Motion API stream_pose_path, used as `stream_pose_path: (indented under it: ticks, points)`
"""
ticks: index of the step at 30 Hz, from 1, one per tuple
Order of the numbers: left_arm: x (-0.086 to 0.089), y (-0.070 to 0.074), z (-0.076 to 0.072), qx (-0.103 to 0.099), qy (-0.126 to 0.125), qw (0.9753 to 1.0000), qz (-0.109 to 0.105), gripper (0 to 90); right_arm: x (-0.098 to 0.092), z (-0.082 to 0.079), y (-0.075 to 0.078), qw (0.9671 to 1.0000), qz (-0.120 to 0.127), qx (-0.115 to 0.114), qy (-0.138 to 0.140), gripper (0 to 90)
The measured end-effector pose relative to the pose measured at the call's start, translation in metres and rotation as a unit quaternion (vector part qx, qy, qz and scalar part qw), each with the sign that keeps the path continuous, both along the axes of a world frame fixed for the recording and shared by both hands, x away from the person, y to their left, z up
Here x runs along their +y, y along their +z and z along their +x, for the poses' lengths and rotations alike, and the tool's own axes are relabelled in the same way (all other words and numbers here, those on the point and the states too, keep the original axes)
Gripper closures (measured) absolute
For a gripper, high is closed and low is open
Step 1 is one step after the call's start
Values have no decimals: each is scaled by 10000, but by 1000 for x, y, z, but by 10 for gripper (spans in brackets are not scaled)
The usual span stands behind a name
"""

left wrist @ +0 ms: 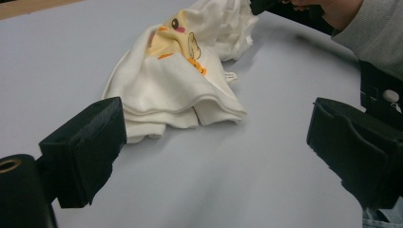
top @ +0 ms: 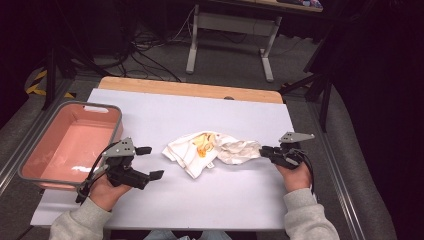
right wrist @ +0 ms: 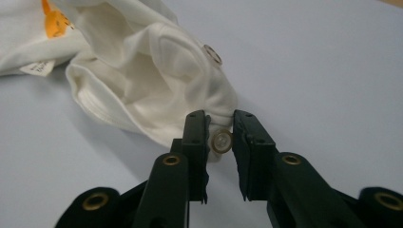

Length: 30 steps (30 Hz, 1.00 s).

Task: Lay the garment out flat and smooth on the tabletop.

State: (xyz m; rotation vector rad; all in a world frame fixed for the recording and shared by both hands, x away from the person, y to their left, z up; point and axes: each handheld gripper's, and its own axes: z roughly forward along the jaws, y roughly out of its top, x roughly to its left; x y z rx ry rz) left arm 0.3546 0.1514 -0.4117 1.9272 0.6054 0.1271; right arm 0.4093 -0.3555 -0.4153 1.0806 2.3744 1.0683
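A crumpled white garment [top: 210, 150] with a yellow and orange print lies in the middle of the white table top [top: 200, 200]. My left gripper [top: 151, 162] stands open just left of it, jaws wide apart and empty; the left gripper view has the garment [left wrist: 176, 85] ahead between my open jaws [left wrist: 216, 142]. My right gripper [top: 265, 150] is at the garment's right end. In the right gripper view its jaws [right wrist: 221, 128] are shut on the cloth's edge [right wrist: 142, 80], with a metal snap [right wrist: 222, 141] pinched between them. The right gripper [left wrist: 266, 5] also shows far off in the left gripper view.
A pink plastic tub [top: 115, 125] sits at the table's left edge, close to my left hand. The table's wooden far edge [top: 190, 89] lies beyond the white sheet. Table legs [top: 192, 45] and cables are on the floor behind.
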Motion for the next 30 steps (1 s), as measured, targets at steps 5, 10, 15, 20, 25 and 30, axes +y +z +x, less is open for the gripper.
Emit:
stream_pose_path:
  ticks: [5, 10, 15, 20, 25, 30]
  points:
    - [0, 0, 0, 11, -1, 10000, -11, 65, -5, -1, -5, 9996, -46, 97, -245, 614]
    - [1, 0, 0, -7, 8, 10000, -39, 61, -11, -10, 2, 9994, 100, -140, -298, 470]
    - [1, 0, 0, -22, 20, 10000, -58, 47, -4, -18, 13, 9987, 308, -385, -114, 328]
    - [0, 0, 1, -33, 30, 10000, -82, 30, 15, -20, 22, 9974, 428, -546, 182, 257]
    - [2, 0, 1, -49, 51, 9999, -104, 25, 39, -19, 29, 9952, 575, -649, 455, 193]
    - [2, 0, 1, -82, 55, 9999, -120, 25, 59, -16, 33, 9924, 707, -710, 712, 167]
